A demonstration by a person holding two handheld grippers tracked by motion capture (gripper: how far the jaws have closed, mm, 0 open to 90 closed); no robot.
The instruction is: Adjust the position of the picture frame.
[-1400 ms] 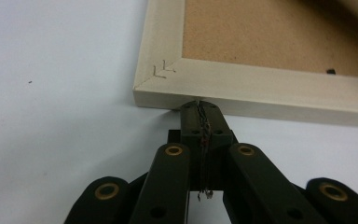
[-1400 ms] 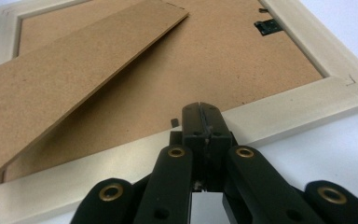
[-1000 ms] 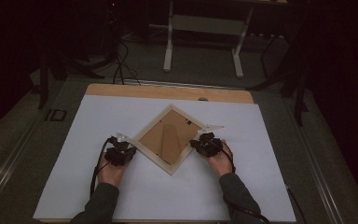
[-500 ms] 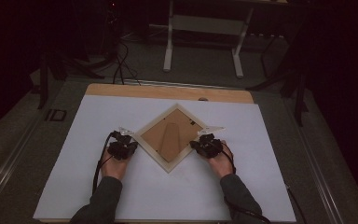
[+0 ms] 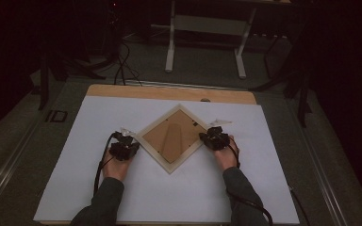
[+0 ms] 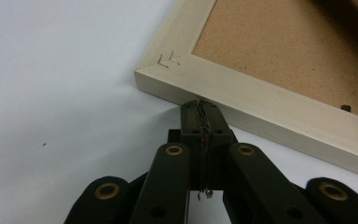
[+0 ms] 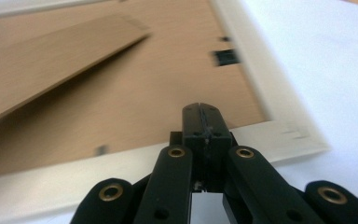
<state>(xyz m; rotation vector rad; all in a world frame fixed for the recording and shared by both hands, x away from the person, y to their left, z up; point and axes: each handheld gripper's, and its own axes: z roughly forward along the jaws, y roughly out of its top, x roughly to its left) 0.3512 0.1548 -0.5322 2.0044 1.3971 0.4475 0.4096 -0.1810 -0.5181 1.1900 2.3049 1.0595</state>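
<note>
A pale wooden picture frame [image 5: 153, 154] lies face down on the white sheet, turned like a diamond, with its brown backing board and folded stand [image 5: 170, 134] facing up. My left gripper [image 5: 131, 141] is shut, and its tips rest against the frame's outer edge [image 6: 261, 100] near the left corner. In the left gripper view those tips [image 6: 200, 105] hold nothing. My right gripper [image 5: 206, 138] is also shut and empty. Its tips [image 7: 201, 108] reach over the rim onto the backing board [image 7: 121, 98] by the right corner. The stand [image 7: 51, 60] lies flat farther off.
The white sheet [image 5: 75, 179] covers most of a wooden table [image 5: 169, 92], and the frame sits at its middle. Cables trail from both grippers over the near edge. Beyond the table, a metal desk frame [image 5: 172, 42] and floor cables [image 5: 122, 61] stand in the dark.
The right gripper has slid a little inward over the frame's right corner, and the frame has turned slightly. The left gripper stays against the left corner.
</note>
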